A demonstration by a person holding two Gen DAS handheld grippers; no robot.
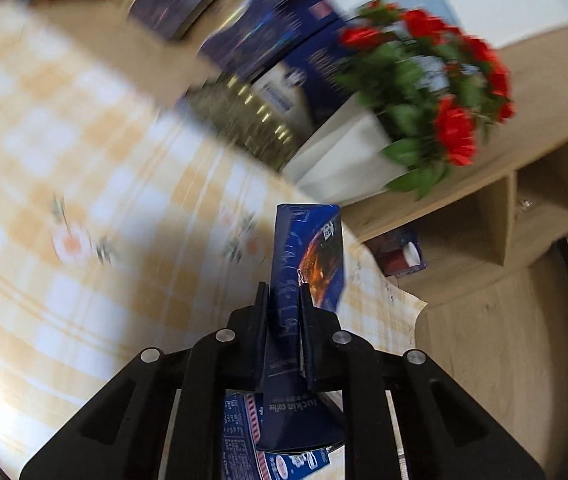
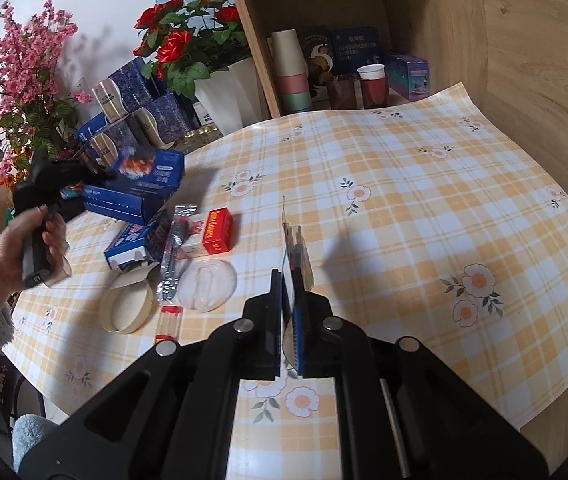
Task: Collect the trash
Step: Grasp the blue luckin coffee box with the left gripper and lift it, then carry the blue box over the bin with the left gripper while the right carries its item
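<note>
Left gripper (image 1: 284, 292) is clamped shut on a dark blue flattened carton (image 1: 308, 256) that reads "luckin coffee" near its lower end, with an orange planet-like picture up the side; the rest of the print on it is too small to read. In the right wrist view that same gripper (image 2: 103, 174) sits above the table's far left edge, held in a hand (image 2: 31, 240) with a fuzzy grey sleeve, the carton (image 2: 139, 184) blurred. Right gripper (image 2: 290, 280) is pinched closed on a thin flat card or wrapper (image 2: 298, 252) seen edge-on, so I can't read it. The rest of the trash lies on the yellow-and-white checked tablecloth (image 2: 404, 200) toward its left edge: a blue box (image 2: 131, 240) with its flap open, a red-and-white box (image 2: 211, 234) with yellow lettering I can't make out, a crinkly silver wrapper (image 2: 171, 256) between them, a clear plastic lid (image 2: 207, 284) just in front, a ring of tape (image 2: 125, 308) beside that, and a small clear tube with red caps (image 2: 169, 324) nearest the front edge. Behind the table's far edge are stacked blue boxes (image 2: 139, 120), red roses in a white pot (image 2: 191, 48) and pink blossoms (image 2: 23, 64). The wooden shelf (image 2: 344, 20) holds stacked paper cups (image 2: 290, 68).
</note>
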